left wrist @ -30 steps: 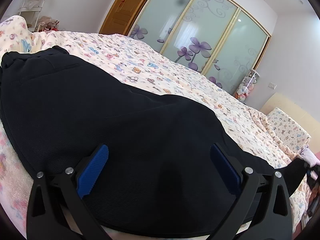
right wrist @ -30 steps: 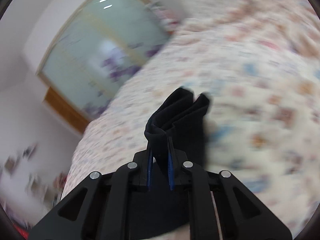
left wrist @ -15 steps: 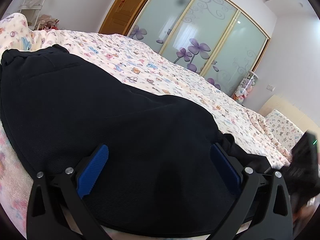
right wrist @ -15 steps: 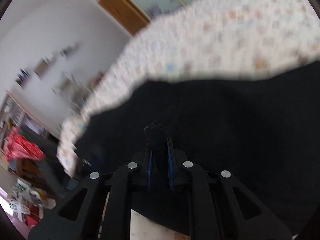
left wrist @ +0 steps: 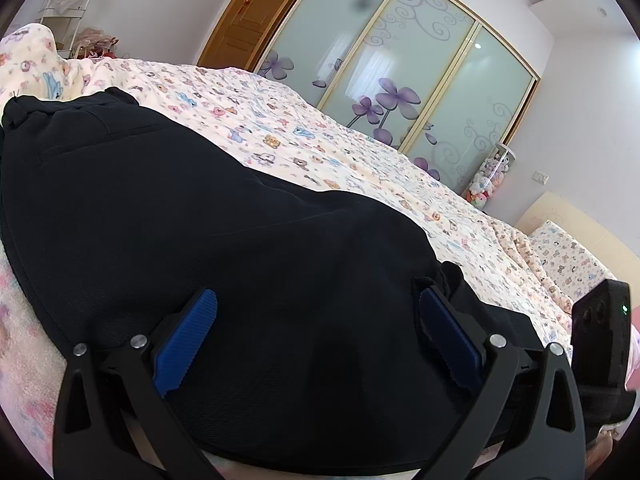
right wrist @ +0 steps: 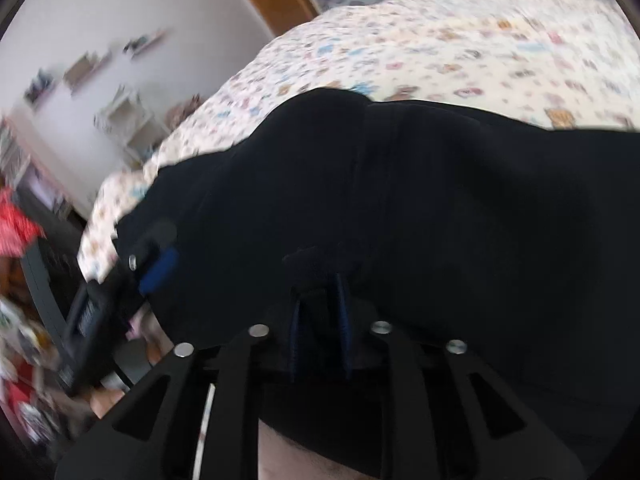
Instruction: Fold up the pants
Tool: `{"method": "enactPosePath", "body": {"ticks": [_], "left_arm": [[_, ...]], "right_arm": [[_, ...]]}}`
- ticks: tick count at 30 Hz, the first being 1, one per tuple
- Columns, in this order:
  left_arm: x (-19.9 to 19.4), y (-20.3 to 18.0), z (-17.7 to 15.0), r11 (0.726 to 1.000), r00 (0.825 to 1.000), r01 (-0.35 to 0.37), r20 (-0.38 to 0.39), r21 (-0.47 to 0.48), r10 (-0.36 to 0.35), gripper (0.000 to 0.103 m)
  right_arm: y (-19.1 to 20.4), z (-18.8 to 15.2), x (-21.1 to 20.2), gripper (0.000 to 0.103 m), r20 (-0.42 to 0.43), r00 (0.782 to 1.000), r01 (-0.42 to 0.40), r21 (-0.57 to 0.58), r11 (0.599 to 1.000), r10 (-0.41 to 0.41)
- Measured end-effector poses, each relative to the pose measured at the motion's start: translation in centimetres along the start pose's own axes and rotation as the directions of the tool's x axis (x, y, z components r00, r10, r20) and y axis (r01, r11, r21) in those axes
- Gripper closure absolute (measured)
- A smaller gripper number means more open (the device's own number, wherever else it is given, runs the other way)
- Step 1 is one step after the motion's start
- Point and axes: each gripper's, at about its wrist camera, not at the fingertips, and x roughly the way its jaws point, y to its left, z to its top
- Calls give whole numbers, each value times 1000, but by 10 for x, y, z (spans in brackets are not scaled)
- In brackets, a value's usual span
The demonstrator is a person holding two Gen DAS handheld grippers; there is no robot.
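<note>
The black fabric pants (left wrist: 224,248) lie spread on the floral-print bed quilt (left wrist: 320,144), the left gripper (left wrist: 316,332) gaping wide over them to pin the fold, while the right gripper (right wrist: 320,316), its jaws opening, lets go a bunched cloth end.

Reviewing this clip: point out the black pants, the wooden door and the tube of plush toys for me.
black pants (left wrist: 224,240): left wrist view, middle of the dark fabric spread on the bed.
wooden door (left wrist: 248,24): left wrist view, centre of its brown panel.
tube of plush toys (left wrist: 490,178): left wrist view, the toys stacked inside.
</note>
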Motion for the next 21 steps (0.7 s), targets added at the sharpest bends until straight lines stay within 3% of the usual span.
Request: {"method": "enactPosePath", "body": {"ticks": [2, 3, 7, 11, 15, 20, 21], "left_arm": [[0, 0, 0, 1000, 1000, -2, -1, 1, 2, 2], [0, 0, 0, 1000, 1000, -2, -1, 1, 2, 2], [0, 0, 0, 1000, 1000, -4, -3, 2, 4, 2], [0, 0, 0, 1000, 1000, -6, -4, 5, 6, 2], [-1, -1, 0, 1000, 1000, -13, -20, 17, 13, 2], [-26, -2, 7, 999, 997, -53, -53, 2, 53, 2], [-38, 2, 8, 998, 997, -52, -50, -18, 51, 2]], "right_arm": [[9, -1, -5, 42, -20, 1000, -17, -39, 999, 16], [13, -1, -9, 39, -18, 1000, -16, -52, 999, 16], [14, 0, -27, 39, 57, 995, -84, -31, 996, 85], [-8, -6, 5, 38, -29, 991, -127, 111, 986, 131], [-10, -7, -26, 39, 62, 985, -167, 138, 976, 160], [-24, -15, -58, 38, 90, 972, -228, 167, 959, 216], [-27, -18, -63, 33, 97, 970, -235, 167, 958, 221]]}}
